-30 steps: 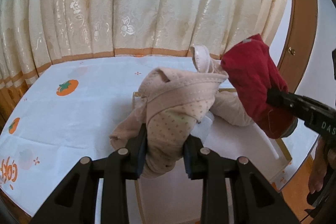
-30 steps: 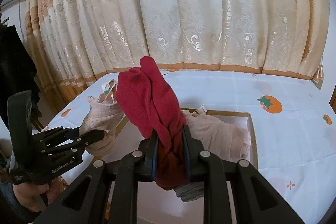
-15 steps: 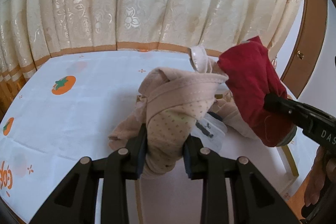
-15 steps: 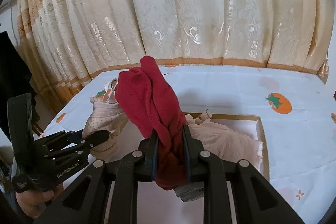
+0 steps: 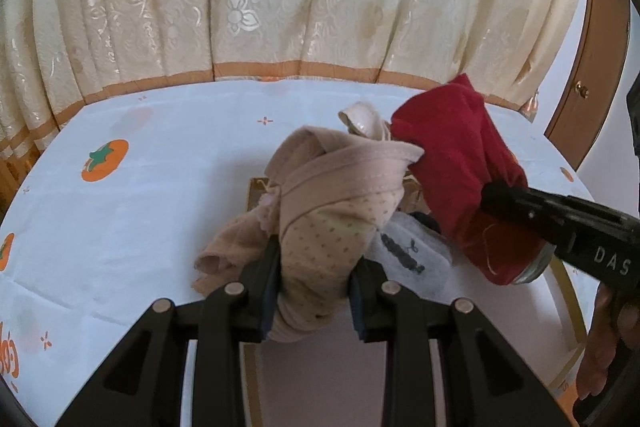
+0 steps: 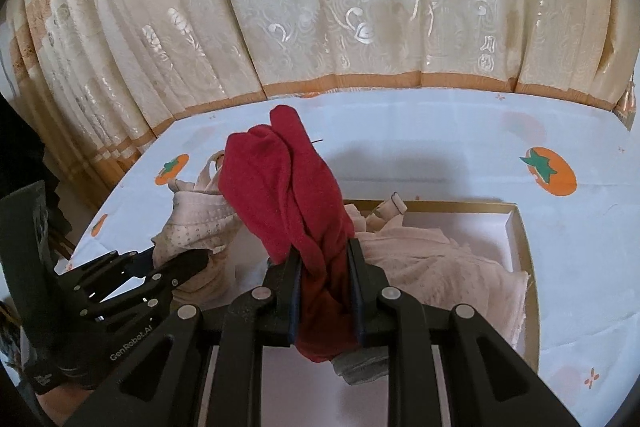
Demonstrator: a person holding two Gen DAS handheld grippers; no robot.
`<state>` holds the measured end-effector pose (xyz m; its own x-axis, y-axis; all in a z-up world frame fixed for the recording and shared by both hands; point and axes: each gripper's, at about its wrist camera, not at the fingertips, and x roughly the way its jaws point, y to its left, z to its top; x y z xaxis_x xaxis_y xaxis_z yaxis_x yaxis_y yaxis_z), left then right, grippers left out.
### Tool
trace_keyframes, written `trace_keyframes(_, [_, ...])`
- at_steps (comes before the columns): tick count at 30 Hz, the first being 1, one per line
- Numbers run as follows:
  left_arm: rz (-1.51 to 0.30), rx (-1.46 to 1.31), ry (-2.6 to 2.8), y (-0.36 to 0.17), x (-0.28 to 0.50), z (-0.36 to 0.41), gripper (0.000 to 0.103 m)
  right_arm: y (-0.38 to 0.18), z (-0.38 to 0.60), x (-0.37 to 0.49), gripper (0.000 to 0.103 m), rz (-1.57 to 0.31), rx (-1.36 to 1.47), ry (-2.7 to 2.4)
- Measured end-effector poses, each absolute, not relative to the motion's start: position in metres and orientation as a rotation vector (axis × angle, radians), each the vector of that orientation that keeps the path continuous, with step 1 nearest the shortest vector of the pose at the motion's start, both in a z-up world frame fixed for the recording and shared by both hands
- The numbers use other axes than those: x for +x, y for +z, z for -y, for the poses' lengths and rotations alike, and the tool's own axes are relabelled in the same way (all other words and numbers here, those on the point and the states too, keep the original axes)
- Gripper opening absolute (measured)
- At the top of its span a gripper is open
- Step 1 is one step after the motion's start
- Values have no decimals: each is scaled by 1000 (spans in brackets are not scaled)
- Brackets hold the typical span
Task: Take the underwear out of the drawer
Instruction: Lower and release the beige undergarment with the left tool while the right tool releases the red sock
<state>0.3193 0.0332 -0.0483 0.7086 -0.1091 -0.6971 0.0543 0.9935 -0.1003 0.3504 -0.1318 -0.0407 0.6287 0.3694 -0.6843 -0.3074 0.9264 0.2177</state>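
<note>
Cream curtains (image 5: 240, 7) back the bench (image 5: 120, 219); left gripper (image 5: 314, 291) pinches beige underwear (image 5: 332, 227), right gripper (image 6: 324, 291) pinches red underwear (image 6: 288, 195). Best lift both clear of the drawer (image 6: 516, 227) at lower frame before letting go.

Two garments up over the drawer

Left hand-held gripper (image 5: 314, 291) clamps dotted underwear (image 5: 332, 227), right hand-held gripper (image 6: 324, 287) another garment (image 6: 288, 187) beside it, both above the drawer (image 6: 516, 223) on the worktop (image 5: 160, 187). More underwear (image 6: 432, 259) lies inside; curtain (image 6: 320, 7) behind.
</note>
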Motion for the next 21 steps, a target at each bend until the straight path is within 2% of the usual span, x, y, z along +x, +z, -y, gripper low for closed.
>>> trace_keyframes(15, [-857,-79,-113,-64,344,-26,33,-58,118,367,25,-850,-3,374])
trace_keyframes(16, [-861,-74,-110,-65,344,-26,38,-59,117,368,25,-852,-9,375])
trace_keyframes(21, [-864,-76,-107,-64,346,-26,42,-59,117,371,30,-851,-13,380])
